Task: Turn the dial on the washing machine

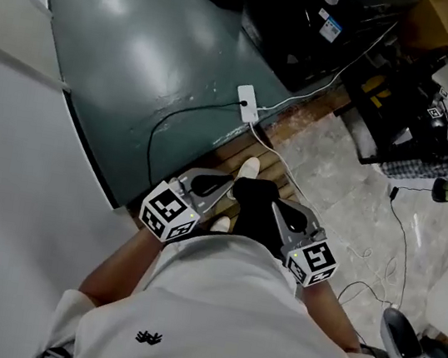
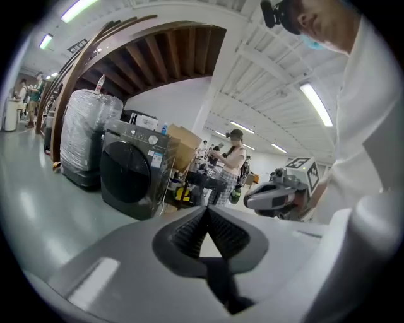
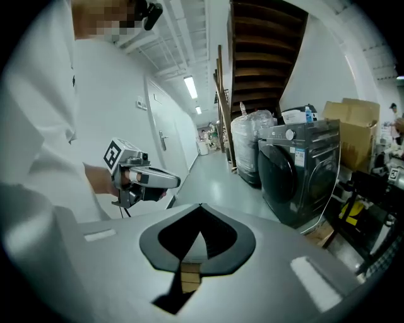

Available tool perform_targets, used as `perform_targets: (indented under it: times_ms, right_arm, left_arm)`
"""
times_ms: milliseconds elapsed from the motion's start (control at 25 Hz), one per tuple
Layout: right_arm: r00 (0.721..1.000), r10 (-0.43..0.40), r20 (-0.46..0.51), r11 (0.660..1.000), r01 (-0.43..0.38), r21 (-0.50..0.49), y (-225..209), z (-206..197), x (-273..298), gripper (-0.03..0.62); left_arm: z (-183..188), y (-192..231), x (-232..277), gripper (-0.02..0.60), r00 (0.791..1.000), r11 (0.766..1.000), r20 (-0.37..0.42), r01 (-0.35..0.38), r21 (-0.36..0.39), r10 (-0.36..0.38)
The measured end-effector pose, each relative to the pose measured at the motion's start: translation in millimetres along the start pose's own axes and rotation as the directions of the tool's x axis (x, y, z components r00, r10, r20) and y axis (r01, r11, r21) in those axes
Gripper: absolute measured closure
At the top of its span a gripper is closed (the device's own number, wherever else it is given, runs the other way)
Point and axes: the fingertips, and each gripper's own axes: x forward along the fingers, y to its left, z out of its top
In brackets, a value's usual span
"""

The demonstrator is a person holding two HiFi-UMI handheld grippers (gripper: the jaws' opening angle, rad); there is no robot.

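Left gripper (image 2: 206, 211) clenched empty, right gripper (image 3: 201, 207) closed too — boxy dark-grey washing machine (image 3: 309, 158), glossy round door (image 3: 283, 180), well apart

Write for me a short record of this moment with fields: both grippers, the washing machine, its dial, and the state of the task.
left gripper: jaws together, nothing between them, held close before the person
right gripper: jaws together, empty, beside the left one
washing machine: dark front-loader, some way off, no gripper near it
dial: pale knob on the top panel, untouched
task: not yet begun
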Motion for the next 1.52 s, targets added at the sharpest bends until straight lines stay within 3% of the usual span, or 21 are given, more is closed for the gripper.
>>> perform_targets:
  times_ms: [240, 440, 600, 880, 1040, 1200, 1520]
  right_arm:
    - [1.000, 0.026, 0.003, 1.000, -0.026, -0.010, -82, 43, 55, 0.592]
    - [0.999, 0.015, 0.030, 1.000, -0.014, -0.021, -143, 110, 75, 0.586]
    - [0.998, -0.031, 0.055, 0.999, 0.033, -0.037, -186, 153, 75, 0.533]
    - [0.994, -0.077, 0.072, 0.997, 0.077, 0.001, -221, 172, 68, 0.516]
    - [0.991, -0.116, 0.062, 0.993, 0.113, 0.041, -245, 170, 72, 0.517]
    - [0.975, -0.211, 0.066, 0.976, 0.207, 0.063, -282, 183, 80, 0.517]
    - [0.929, -0.366, 0.063, 0.927, 0.357, 0.112, -326, 209, 91, 0.517]
  left_arm:
    - [51, 61, 56, 0.526, 1.000, 1.000, -0.024, -0.018, 0.020, 0.019]
    - [130, 94, 99, 0.525, 0.998, 0.997, -0.059, -0.023, 0.073, 0.028]
    - [192, 122, 122, 0.520, 0.998, 0.997, -0.044, -0.050, 0.064, 0.053]
    - [246, 161, 179, 0.471, 0.999, 0.999, -0.039, -0.029, 0.046, 0.031]
    - [262, 197, 223, 0.446, 0.999, 1.000, -0.030, -0.016, 0.008, 0.016]
    - [277, 243, 266, 0.425, 1.000, 0.997, -0.013, 0.010, -0.077, -0.011]
    - [310, 313, 343, 0.331, 0.997, 0.965, 0.047, 0.078, -0.249, -0.068]
